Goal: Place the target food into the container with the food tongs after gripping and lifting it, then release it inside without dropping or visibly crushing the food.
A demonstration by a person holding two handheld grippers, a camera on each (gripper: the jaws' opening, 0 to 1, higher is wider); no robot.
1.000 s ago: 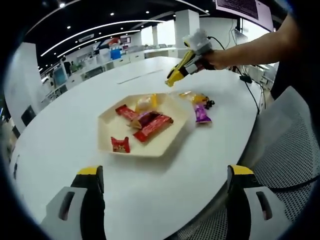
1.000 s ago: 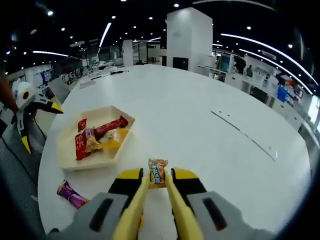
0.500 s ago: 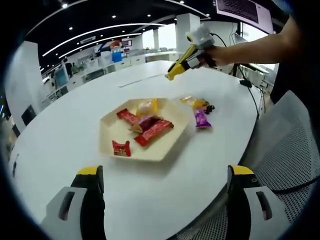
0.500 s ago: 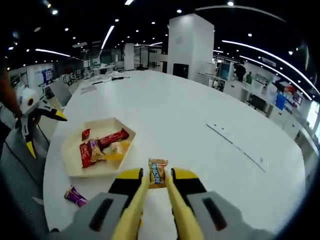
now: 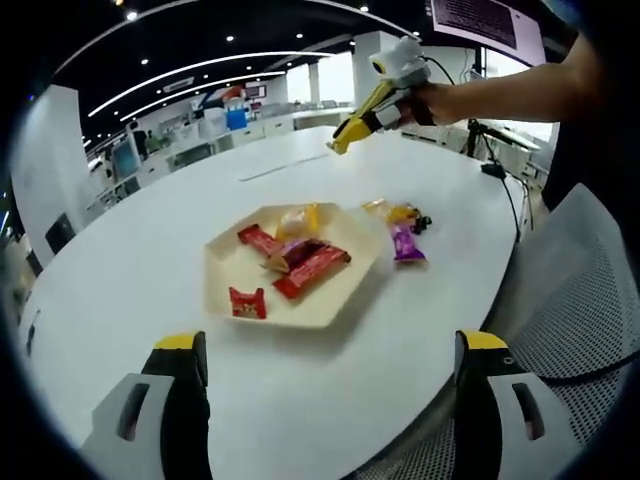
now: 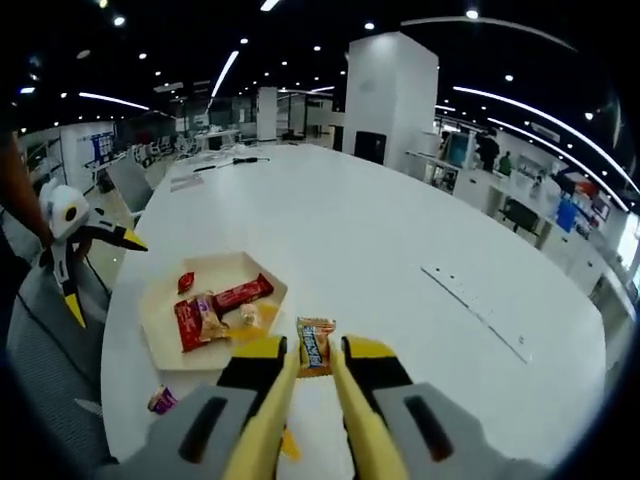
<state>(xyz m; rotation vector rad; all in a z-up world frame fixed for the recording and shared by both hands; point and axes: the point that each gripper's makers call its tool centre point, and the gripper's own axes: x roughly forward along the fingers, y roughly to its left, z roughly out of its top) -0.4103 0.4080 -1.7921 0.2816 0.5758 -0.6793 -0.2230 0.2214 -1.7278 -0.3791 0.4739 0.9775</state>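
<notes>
An open-plan office — long white bench (image 6: 420,230) in the foreground, rows of desks (image 5: 215,125) and monitors behind, a mesh chair (image 5: 575,290), strip lights (image 6: 222,72) across a dark ceiling — and a square white pillar (image 6: 390,100)

White bench (image 5: 150,260), cream tray (image 5: 355,262); red, yellow wrappers are seen inside. An orange-and-blue candy (image 6: 316,346) is pinched by yellow tongs (image 6: 311,362).

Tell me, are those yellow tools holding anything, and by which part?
The right tool pinches a small orange wrapped candy by its lower end. The left tool is open, holding nothing.
</notes>
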